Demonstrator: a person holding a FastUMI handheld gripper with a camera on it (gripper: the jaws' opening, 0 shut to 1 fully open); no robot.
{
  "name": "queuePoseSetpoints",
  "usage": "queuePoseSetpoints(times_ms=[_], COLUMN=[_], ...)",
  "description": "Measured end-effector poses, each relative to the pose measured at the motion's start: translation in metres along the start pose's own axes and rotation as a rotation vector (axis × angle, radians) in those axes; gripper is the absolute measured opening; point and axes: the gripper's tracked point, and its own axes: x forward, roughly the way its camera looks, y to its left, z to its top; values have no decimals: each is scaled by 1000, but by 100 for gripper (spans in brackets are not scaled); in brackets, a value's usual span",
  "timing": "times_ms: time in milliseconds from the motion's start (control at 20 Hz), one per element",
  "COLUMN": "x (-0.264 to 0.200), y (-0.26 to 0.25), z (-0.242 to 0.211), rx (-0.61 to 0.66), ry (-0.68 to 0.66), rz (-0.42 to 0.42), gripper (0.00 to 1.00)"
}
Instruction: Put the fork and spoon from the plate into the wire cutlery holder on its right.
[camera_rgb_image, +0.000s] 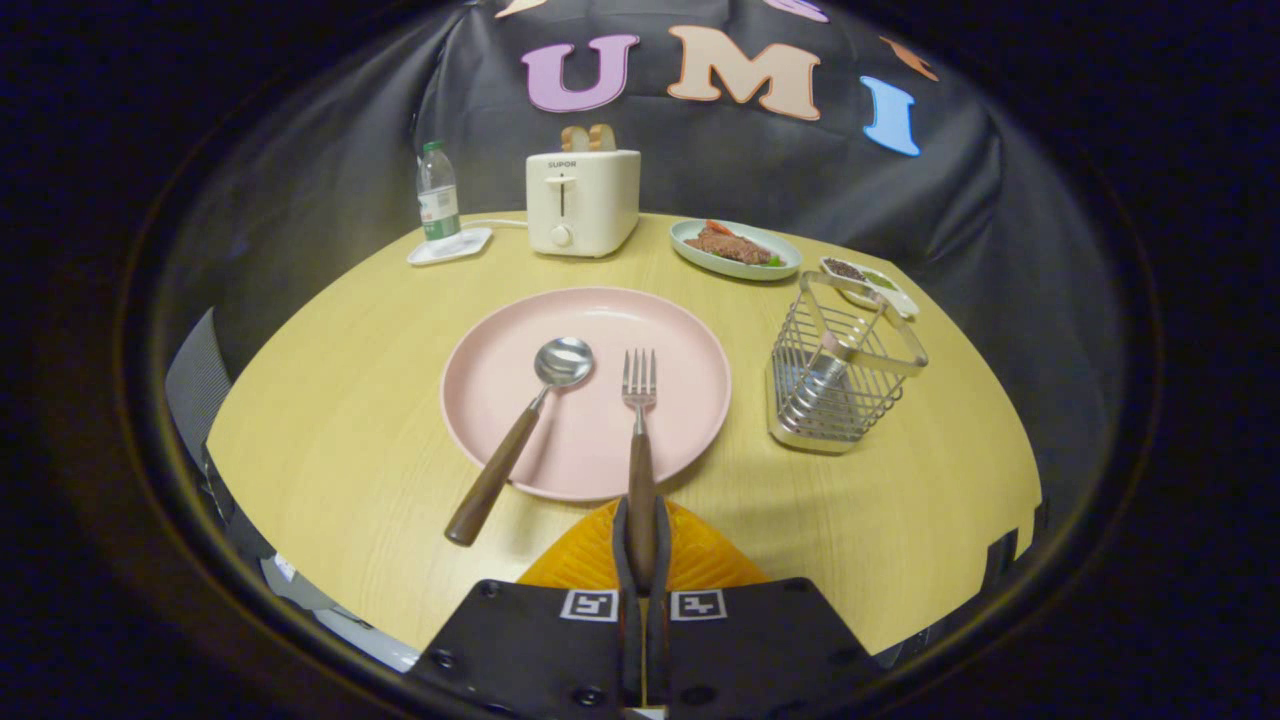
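The claw (641, 545) is closed on the wooden handle of the fork (639, 430), whose tines rest on the pink plate (690, 420). A spoon (525, 425) lies just left. The wire cutlery holder (845, 365) stands right on the bench (350, 400).

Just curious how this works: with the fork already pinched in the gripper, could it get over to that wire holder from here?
Probably yes. The gripper is shut on the fork handle, and the table between the pink plate and the wire holder looks bare. The holder's top is open, though its raised handle may need avoiding.
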Motion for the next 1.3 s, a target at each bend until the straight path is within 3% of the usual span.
queuePoseSetpoints(times_ms=[150, 700, 1050, 1300], x=[-9, -44, -87, -92], y=[0, -23, -54, -74], z=[7, 54, 87, 98], rx=[-3, 43, 166, 286], ry=[-18, -17, 30, 85], rz=[-15, -84, -208, -250], gripper=[3, 4, 3, 4])
